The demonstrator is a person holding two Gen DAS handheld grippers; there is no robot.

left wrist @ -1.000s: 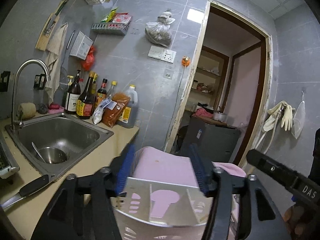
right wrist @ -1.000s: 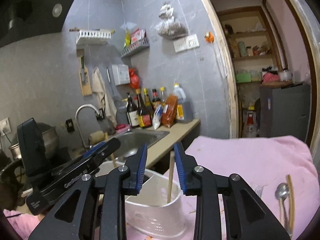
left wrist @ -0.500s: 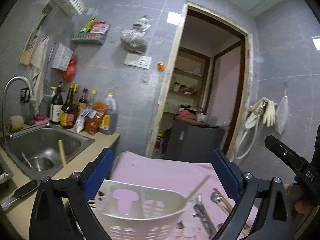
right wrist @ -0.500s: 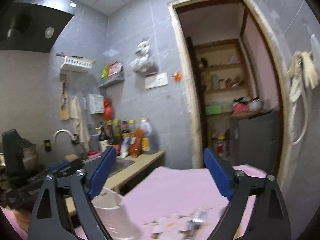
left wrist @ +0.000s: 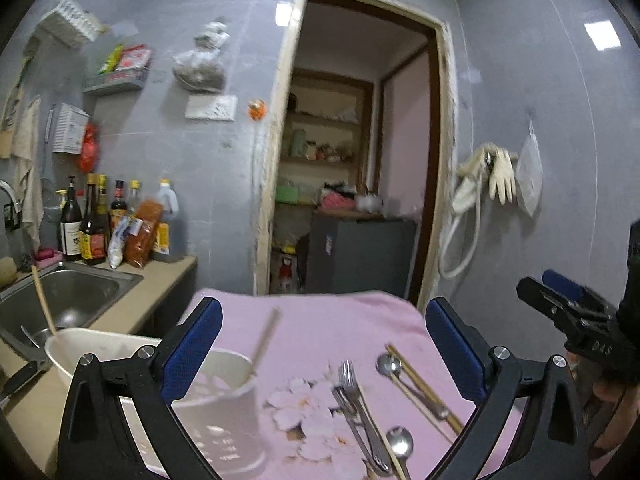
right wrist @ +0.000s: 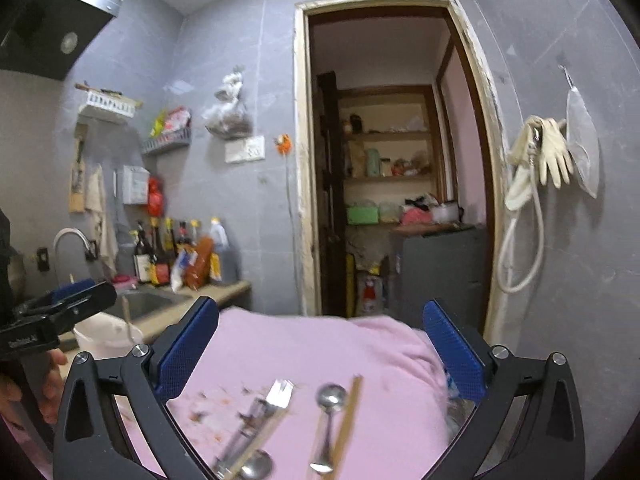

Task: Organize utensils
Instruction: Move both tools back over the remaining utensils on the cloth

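A pink cloth [left wrist: 320,320] with a pale flower print covers the surface across the lower middle of both views. On it, in the left wrist view, lie a fork [left wrist: 352,392], two spoons [left wrist: 390,364] and wooden chopsticks [left wrist: 424,388], all loose at lower centre to lower right. A white utensil holder [left wrist: 132,356] stands at lower left, with one chopstick [left wrist: 262,340] leaning out of it. The left gripper [left wrist: 320,356] has its blue-padded jaws spread wide, gripping nothing. The right gripper [right wrist: 320,356] is opening, close to full spread, and it too has nothing between its pads; the utensils lie blurred below it. Behind, grey tiled walls, a steel sink [left wrist: 68,296] and sauce bottles [left wrist: 96,224] at middle left, an open doorway [left wrist: 360,152] to a shelved room at centre, and rubber gloves [left wrist: 500,176] hanging at right
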